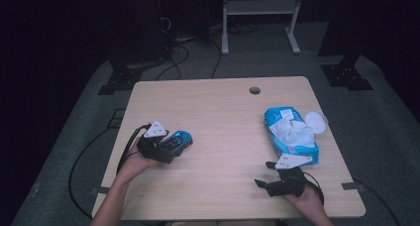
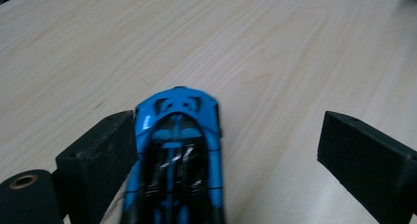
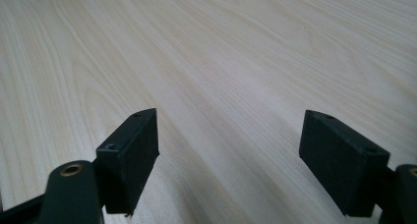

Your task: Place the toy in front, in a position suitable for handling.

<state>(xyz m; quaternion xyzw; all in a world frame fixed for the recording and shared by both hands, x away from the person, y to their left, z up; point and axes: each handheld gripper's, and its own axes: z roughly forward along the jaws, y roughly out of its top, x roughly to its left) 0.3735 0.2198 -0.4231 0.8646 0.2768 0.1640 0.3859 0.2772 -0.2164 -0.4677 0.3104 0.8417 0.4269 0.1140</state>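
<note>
Right gripper near the table's near-right edge, fingers wide and empty; left gripper fingers wide around the blue toy car, one touching its side, no grip yet; wipes pack untouched far right.

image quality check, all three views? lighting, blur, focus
High view: dim, surroundings nearly black, table evenly lit, wipes pack soft. Left gripper view: bright, toy car blurred up close, glare on its roof. Right gripper view: bright, wood grain sharp, jaws slightly soft.
</note>
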